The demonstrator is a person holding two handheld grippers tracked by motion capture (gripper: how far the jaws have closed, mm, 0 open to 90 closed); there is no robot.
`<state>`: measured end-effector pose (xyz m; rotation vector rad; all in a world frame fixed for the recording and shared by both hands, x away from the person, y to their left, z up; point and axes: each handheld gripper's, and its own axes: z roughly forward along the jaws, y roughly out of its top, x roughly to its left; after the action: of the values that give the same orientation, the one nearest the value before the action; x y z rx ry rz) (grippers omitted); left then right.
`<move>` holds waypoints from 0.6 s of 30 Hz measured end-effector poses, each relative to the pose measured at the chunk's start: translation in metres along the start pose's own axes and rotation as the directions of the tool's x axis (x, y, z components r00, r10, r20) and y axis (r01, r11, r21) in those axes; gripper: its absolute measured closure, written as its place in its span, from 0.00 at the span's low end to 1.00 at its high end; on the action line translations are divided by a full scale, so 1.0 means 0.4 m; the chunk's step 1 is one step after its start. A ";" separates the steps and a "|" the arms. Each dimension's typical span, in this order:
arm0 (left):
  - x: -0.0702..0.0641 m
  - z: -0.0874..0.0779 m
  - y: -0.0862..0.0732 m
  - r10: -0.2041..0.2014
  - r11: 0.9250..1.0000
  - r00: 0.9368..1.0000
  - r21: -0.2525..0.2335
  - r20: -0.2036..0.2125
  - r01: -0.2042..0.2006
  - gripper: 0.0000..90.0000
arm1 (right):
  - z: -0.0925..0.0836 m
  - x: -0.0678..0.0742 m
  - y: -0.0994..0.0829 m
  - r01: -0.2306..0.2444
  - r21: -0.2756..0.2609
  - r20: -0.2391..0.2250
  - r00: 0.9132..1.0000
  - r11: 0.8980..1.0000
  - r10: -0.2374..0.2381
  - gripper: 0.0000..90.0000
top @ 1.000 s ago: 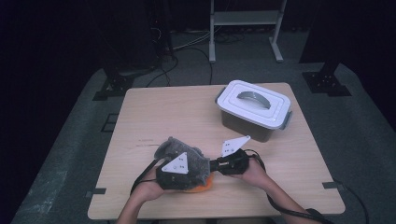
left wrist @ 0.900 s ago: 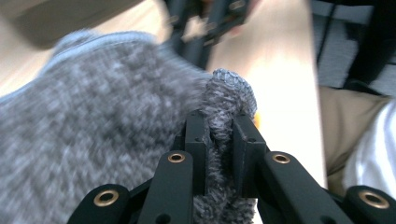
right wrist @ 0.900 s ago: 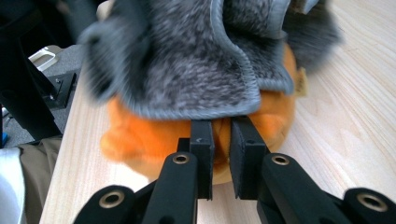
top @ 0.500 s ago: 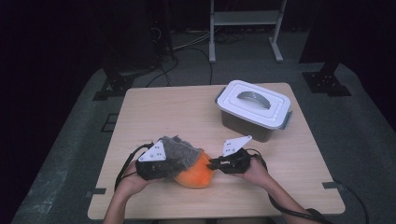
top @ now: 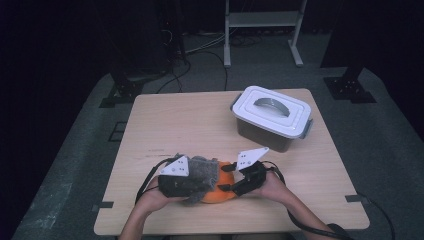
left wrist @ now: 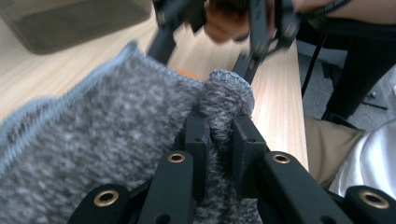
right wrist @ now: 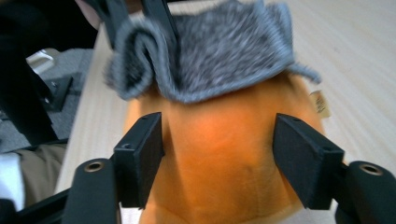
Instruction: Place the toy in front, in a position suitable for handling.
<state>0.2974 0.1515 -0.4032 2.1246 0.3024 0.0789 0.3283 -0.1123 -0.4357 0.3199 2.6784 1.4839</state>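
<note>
Dark studio floor and black stands surround a pale wooden table (top: 190, 120), on which the work proceeds near the six o'clock edge. Left gripper (left wrist: 219, 135): jaws clamped tight on a rolled fold of the grey knitted wool cloth (left wrist: 107, 140), the pinched roll bulging just beyond the pads. Right gripper (right wrist: 217, 140): jaws have just been opening; they now stand apart to either side of the orange plush cushion-like object (right wrist: 215, 158), which lies between them, the pads looking at most lightly in contact and not pressing, though a slight touch cannot be ruled out. In the high view the left gripper (top: 202, 186) and right gripper (top: 227, 188) face each other across the orange object (top: 220, 192), with the grey cloth (top: 204, 170) draped over its nine o'clock half. A white-lidded translucent plastic storage box (top: 272, 117) stands closed at two o'clock, well apart. Judged step: pulling the knitted cloth over or off the orange object, with the right side just released. Next move appears to call for the left hand to draw the cloth while the right re-grips or steadies the object, as an unrestrained object may slide. Against the frame one second earlier, the cloth has shifted toward nine o'clock and more orange surface is exposed; the box has not moved.
</note>
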 end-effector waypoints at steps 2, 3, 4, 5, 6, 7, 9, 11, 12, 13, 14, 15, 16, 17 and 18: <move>0.002 -0.016 0.008 -0.009 0.999 1.000 -0.035 -0.013 0.009 0.88 | -0.004 0.004 0.002 0.022 0.005 0.011 1.000 1.000 -0.023 0.60; 0.005 -0.025 0.012 -0.013 0.999 1.000 -0.047 -0.022 0.012 0.88 | -0.011 0.011 0.006 0.078 0.024 0.010 0.997 0.997 -0.078 0.71; 0.006 -0.032 0.017 -0.013 0.999 0.999 -0.052 -0.035 0.012 0.88 | -0.011 0.011 0.006 0.078 0.024 0.010 0.997 0.997 -0.078 0.71; 0.008 -0.039 0.021 -0.008 0.999 0.999 -0.051 -0.049 0.006 0.88 | -0.016 0.024 0.009 0.111 0.038 0.015 0.994 0.993 -0.111 0.76; 0.009 -0.044 0.025 -0.012 0.998 0.998 -0.058 -0.057 0.009 0.88 | -0.016 0.024 0.009 0.111 0.038 0.015 0.994 0.993 -0.111 0.76; 0.010 -0.046 0.028 -0.011 0.998 0.998 -0.061 -0.059 0.007 0.88 | -0.018 0.032 0.012 0.135 0.047 0.020 0.990 0.990 -0.136 0.77; 0.005 -0.036 0.030 -0.002 1.000 0.998 -0.030 -0.062 0.000 0.88 | -0.031 0.061 0.020 0.197 0.069 0.020 0.980 0.978 -0.199 0.79; -0.001 -0.017 0.023 -0.001 1.000 0.999 0.009 -0.049 0.002 0.88 | -0.041 0.081 0.020 0.219 0.082 0.013 0.975 0.972 -0.220 0.79; -0.001 -0.017 0.023 -0.001 1.000 0.999 0.009 -0.049 0.002 0.88 | -0.041 0.081 0.020 0.219 0.082 0.013 0.975 0.972 -0.220 0.79; -0.006 0.003 0.010 -0.010 1.000 1.000 0.022 -0.010 0.010 0.88 | -0.048 0.096 0.013 0.211 0.089 -0.018 0.978 0.973 -0.210 0.75; -0.009 0.011 0.006 -0.008 0.999 1.000 0.033 0.007 0.008 0.88 | -0.050 0.102 0.007 0.201 0.091 -0.049 0.979 0.975 -0.197 0.70; -0.013 0.019 0.002 -0.005 0.999 1.000 0.047 0.017 0.004 0.88 | -0.055 0.104 0.004 0.189 0.095 -0.076 0.980 0.977 -0.182 0.62; -0.013 0.019 0.002 -0.005 0.999 1.000 0.047 0.017 0.004 0.88 | -0.055 0.104 0.004 0.189 0.095 -0.076 0.980 0.977 -0.182 0.62; -0.015 0.024 -0.001 -0.005 0.998 1.000 0.056 0.023 0.004 0.88 | -0.074 0.091 0.002 0.144 0.042 -0.096 0.986 0.989 -0.140 0.49; -0.015 0.024 -0.001 -0.005 0.998 1.000 0.056 0.023 0.004 0.88 | -0.074 0.091 0.002 0.144 0.042 -0.096 0.986 0.989 -0.140 0.49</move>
<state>0.2930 0.1422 -0.4083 2.1788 0.2989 0.0442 0.2881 -0.1287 -0.4175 0.0614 2.7461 1.4288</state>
